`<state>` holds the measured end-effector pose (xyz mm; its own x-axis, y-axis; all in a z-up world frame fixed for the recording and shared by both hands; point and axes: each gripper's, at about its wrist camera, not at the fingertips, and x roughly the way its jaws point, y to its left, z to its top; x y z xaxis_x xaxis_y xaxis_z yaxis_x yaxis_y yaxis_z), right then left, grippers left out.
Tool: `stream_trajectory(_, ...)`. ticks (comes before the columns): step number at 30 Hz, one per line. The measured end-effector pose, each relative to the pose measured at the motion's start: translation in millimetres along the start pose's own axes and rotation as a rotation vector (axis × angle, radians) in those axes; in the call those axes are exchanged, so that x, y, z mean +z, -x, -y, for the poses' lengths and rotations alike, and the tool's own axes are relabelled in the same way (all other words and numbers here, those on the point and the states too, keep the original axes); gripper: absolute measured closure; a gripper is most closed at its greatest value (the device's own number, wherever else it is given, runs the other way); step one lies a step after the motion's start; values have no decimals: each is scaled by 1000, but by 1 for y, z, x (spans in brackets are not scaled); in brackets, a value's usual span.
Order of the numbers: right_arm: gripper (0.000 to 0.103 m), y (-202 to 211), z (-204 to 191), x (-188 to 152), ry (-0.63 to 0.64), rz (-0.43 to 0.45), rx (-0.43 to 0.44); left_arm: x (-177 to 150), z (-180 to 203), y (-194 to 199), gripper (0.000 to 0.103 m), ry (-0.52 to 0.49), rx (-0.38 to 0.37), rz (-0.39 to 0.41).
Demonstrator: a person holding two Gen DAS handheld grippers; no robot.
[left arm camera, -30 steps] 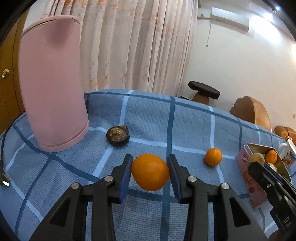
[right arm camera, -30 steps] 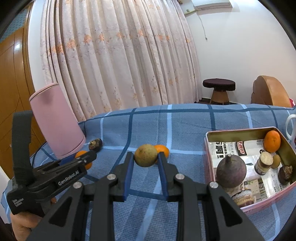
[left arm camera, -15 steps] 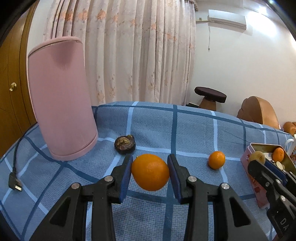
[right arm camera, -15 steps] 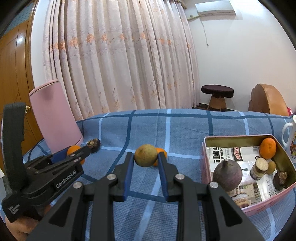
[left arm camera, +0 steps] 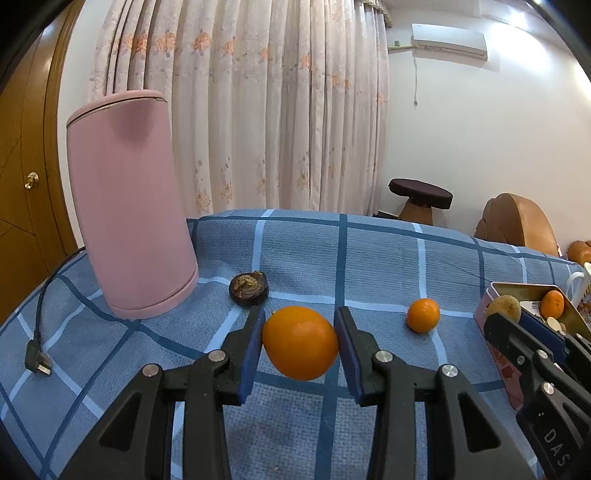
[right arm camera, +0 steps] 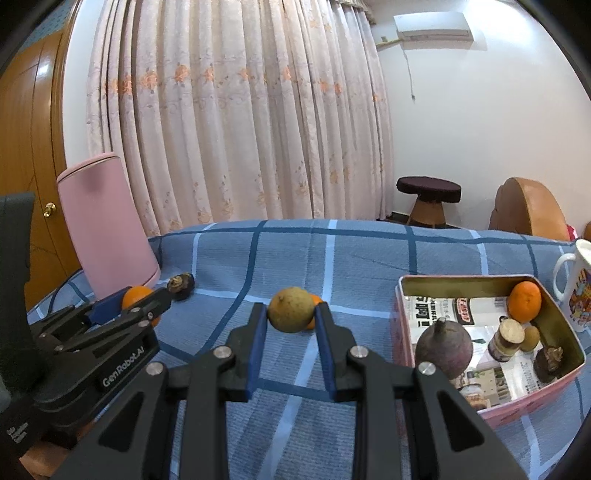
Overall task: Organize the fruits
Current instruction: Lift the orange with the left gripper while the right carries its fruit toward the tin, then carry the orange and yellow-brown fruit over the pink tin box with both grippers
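L gripper (left arm camera: 300,347) is clamped on a big orange (left arm camera: 300,342), blue pads touching both sides, fruit held up off the blue plaid cloth (left arm camera: 332,258) covering the bench. R gripper (right arm camera: 290,317) grips a yellow-green round fruit (right arm camera: 290,309) between its pads, also lifted clear of the cloth. A small tangerine (left arm camera: 423,315) sits on the cloth to the R of the L gripper; in the R wrist view it's mostly hidden behind the held yellow-green fruit, only an orange sliver (right arm camera: 314,300) showing. Dark mangosteen (left arm camera: 248,288) lies on the cloth just beside the base of the tall pink kettle (left arm camera: 129,206), near but not touching as far as I can tell. Black power cord w/ plug (left arm camera: 37,363) lies on the cloth at far L. Pink tin box (right arm camera: 491,410) sits at R side of the bench, lined w/ printed paper; inside: a large purple fruit w/ stem (right arm camera: 443,347), a tangerine in the far corner (right arm camera: 524,301), a small jar-like item (right arm camera: 506,338), a small yellowish fruit (right arm camera: 531,336) behind it, and a dark mangosteen (right arm camera: 548,360) against the R wall. White mug w/ print (right arm camera: 580,284) stands just beyond the tin's R side. Floral curtain (right arm camera: 236,122), dark stool (right arm camera: 428,194) and AC unit (right arm camera: 432,24) in the bg.
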<state>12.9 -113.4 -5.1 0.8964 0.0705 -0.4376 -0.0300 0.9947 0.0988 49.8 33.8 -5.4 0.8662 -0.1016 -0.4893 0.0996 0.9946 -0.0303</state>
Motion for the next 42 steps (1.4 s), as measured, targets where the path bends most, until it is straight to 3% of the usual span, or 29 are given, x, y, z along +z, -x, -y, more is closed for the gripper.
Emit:
stream_trajectory(22, 74, 29, 32, -9, 21, 16, -70, -11, 29, 25, 62, -50, 24, 40)
stream_trajectory(42, 74, 52, 77, -13, 27, 25, -124, -19, 78, 36, 62, -92, -21, 33)
